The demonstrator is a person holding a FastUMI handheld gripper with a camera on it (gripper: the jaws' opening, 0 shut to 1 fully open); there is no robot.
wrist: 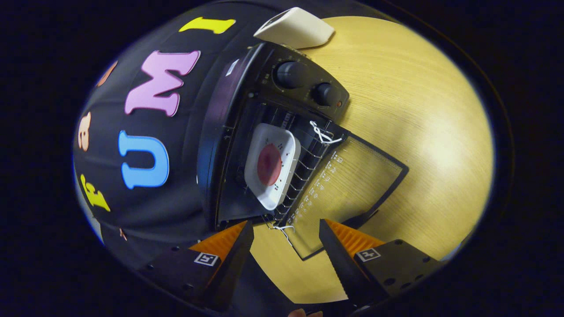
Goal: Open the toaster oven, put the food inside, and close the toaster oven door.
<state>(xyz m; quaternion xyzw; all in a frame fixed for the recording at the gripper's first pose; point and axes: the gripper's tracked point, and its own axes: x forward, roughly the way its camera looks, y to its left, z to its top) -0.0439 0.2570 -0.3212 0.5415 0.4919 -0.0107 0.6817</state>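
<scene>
My tongs are released, with nothing between them, in front of the open oven.

The two fingers stand apart over the counter, and the edge of the glass door lies just ahead of them and partly between them. The door is folded down flat on the counter. A white string is tied at its hinge corner and another hangs at the near corner. Beyond the door I see the wire rack, and on it, inside the oven, a white square dish with a round red food in its middle. Further away are two black knobs and behind the oven a white box.
</scene>
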